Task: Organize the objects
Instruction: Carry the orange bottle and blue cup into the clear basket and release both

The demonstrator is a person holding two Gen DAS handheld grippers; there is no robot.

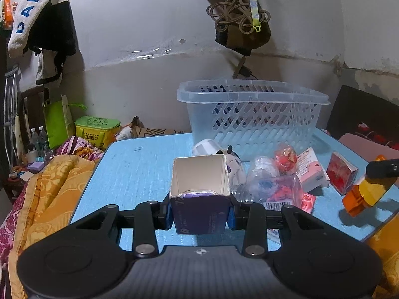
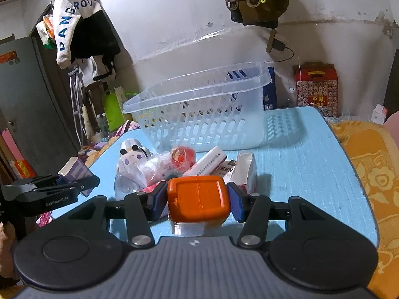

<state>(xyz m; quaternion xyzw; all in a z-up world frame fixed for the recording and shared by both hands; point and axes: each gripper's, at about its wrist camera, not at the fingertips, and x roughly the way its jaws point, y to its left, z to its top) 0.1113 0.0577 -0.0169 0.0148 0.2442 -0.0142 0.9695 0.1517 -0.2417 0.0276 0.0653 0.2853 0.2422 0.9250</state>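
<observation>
- Left wrist view: a light-blue desk (image 1: 139, 172) stands against a scuffed white wall (image 1: 139, 49), clothes hanging above, an orange blanket (image 1: 57, 186) at its left edge. A clear slotted basket (image 1: 251, 114) sits at the back, small packets heaped before it. The left gripper (image 1: 200, 215) is clenched on an open-topped purple carton (image 1: 200, 199), lifted off the desk.
- Right wrist view: same desk (image 2: 299, 154), basket (image 2: 199, 114) behind the heap. The right gripper (image 2: 198, 200) clasps an orange-capped bottle (image 2: 198, 196) above the near edge.
</observation>
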